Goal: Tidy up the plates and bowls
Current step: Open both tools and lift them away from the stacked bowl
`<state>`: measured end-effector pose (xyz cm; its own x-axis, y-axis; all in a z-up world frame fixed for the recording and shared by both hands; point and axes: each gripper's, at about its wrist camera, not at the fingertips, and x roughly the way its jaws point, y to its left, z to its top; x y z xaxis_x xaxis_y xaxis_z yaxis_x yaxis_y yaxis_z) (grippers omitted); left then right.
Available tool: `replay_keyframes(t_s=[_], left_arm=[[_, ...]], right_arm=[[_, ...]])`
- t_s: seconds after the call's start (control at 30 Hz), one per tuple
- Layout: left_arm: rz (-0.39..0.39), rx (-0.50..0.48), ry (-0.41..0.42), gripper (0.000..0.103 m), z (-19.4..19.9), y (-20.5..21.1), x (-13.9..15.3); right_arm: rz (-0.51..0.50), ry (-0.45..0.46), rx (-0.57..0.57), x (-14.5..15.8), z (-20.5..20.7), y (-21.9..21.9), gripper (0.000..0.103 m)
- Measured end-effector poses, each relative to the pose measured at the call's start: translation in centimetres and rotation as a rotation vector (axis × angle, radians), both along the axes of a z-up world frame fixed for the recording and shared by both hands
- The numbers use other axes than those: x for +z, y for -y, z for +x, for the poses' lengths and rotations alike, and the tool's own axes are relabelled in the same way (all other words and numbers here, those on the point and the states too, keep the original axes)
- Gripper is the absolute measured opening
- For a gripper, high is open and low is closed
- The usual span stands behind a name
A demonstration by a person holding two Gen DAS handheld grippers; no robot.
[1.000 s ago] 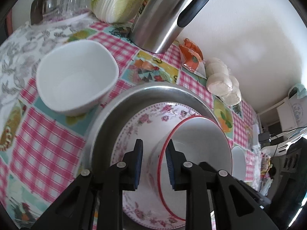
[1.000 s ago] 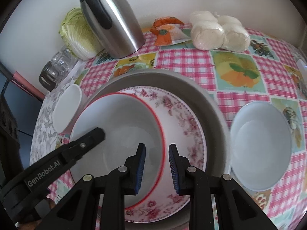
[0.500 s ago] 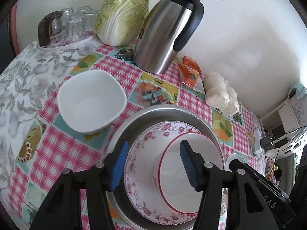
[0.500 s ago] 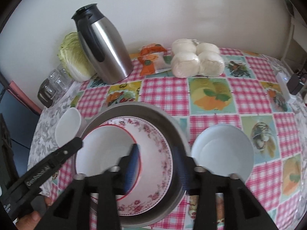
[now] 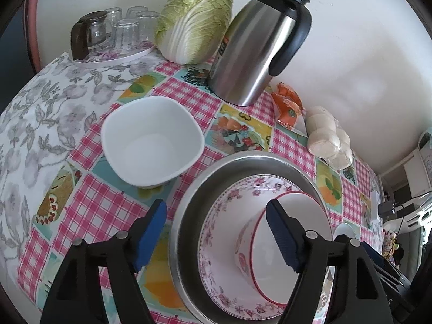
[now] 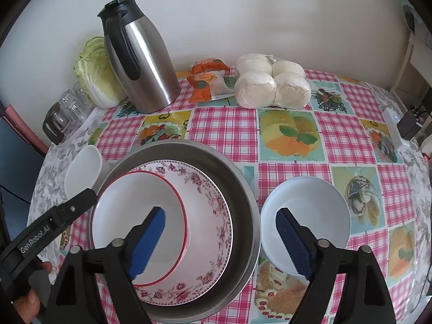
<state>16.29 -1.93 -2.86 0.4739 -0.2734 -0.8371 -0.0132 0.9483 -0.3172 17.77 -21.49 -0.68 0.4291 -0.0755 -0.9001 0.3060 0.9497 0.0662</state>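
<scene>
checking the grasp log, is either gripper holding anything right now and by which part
Nothing is held. The left gripper and right gripper are both open, above the red-rimmed bowl, which sits free in the floral plate.

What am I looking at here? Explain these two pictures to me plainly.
No robot: a person carries a two-finger clamp in each hand, each with a camera looking along its blue-padded fingers. One picture comes from the left hand-held gripper, the other from the right hand-held gripper. Both are open and hold nothing. On the checked tablecloth sits a metal basin holding a floral plate with a red-rimmed bowl in it. A square white bowl and a round white bowl stand beside the basin. Behind are a steel jug, cabbage, glasses and buns.
</scene>
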Motion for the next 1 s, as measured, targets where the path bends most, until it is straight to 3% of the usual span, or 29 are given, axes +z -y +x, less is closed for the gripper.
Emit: replay_keyframes(t_s=[0.17, 0.27, 0.37, 0.6, 0.7, 1.0], left_arm=[[0.013, 0.016, -0.006, 0.078, 0.1, -0.4, -0.2], [0.027, 0.031, -0.009, 0.09, 0.2, -0.6, -0.3], [0.025, 0.041, -0.002, 0.09, 0.2, -0.8, -0.2], [0.067, 0.085, 0.034, 0.091, 0.3, -1.8, 0.4], [0.098, 0.111, 0.06, 0.102, 0.3, -2.6, 0.8], [0.125, 0.172, 0.092, 0.102, 0.5, -5.2, 1.4]], right_arm=[[-0.009, -0.003, -0.002, -0.1, 0.0, 0.0, 0.099], [-0.013, 0.012, 0.002, -0.1, 0.0, -0.1, 0.101], [-0.016, 0.015, 0.01, -0.2, 0.0, -0.3, 0.103], [-0.029, 0.054, 0.023, 0.2, -0.1, -0.9, 0.103], [-0.049, 0.074, 0.019, 0.5, -0.2, -1.2, 0.103], [-0.035, 0.131, -0.01, 1.1, -0.7, -1.9, 0.103]])
